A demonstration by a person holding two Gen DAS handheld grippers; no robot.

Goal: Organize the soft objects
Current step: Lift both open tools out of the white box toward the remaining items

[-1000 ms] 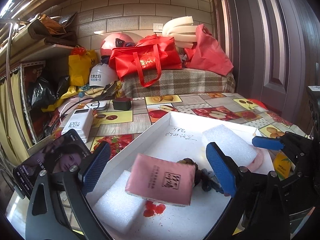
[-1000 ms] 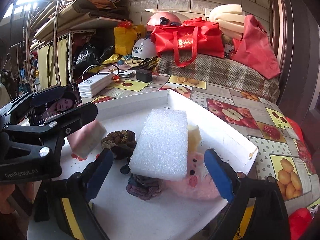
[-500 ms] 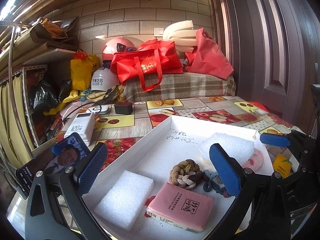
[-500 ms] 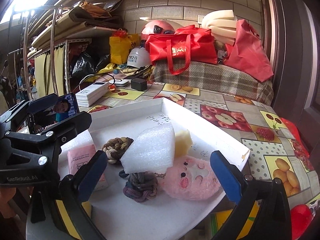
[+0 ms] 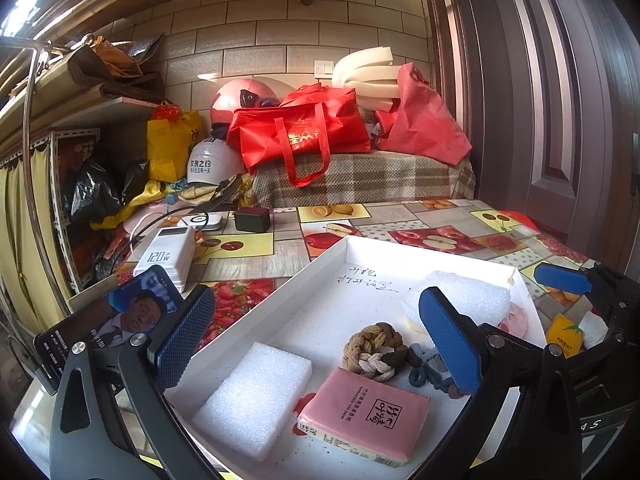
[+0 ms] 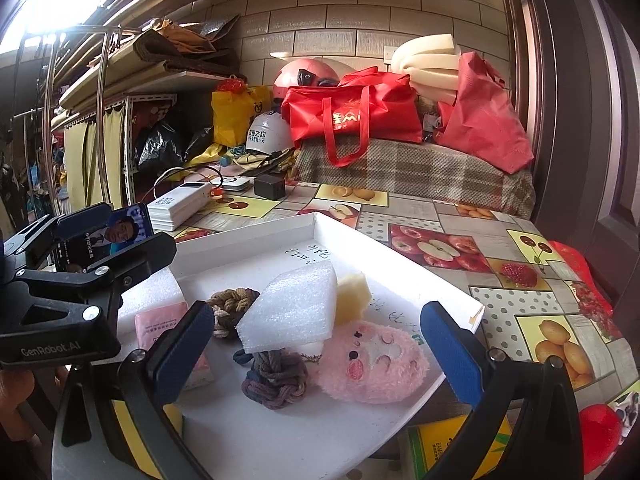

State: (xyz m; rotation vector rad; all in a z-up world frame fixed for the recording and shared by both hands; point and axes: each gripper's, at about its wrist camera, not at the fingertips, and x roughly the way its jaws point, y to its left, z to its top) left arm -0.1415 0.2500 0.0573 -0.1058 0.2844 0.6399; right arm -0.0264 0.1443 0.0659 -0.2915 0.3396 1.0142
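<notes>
Both pairs of tongs are hanging spread wide and empty over the white tray (image 5: 328, 256) sitting on the fruit-patterned bench (image 6: 460, 220); the right tongs (image 6: 314, 346) have just been opening, with nothing pressed between their pads, and the left tongs (image 5: 316, 336) are likewise gripping nothing. Inside the tray the soft things are lying loose: a flat white foam block (image 5: 256, 396) near the left tongs, a pink tissue pack (image 5: 366, 414) touching it at one corner, a tan braided rope knot (image 5: 374, 350) just beyond, and a darker rope knot (image 6: 276, 380) beside it. A second foam slab (image 6: 292, 312) is leaning tilted across a yellow sponge (image 6: 352, 292) and the edge of a pink plush toy (image 6: 372, 362). All of these are likely handling as light and squashy goods. The foam is probably crushing and springing back, so taking it across its short sides seems wisest. The tissue pack looks slick in its wrapper and is best pinched across its narrow width. The plush and knots are forgiving anywhere about their middles, though a knot may be sagging when lifted.
</notes>
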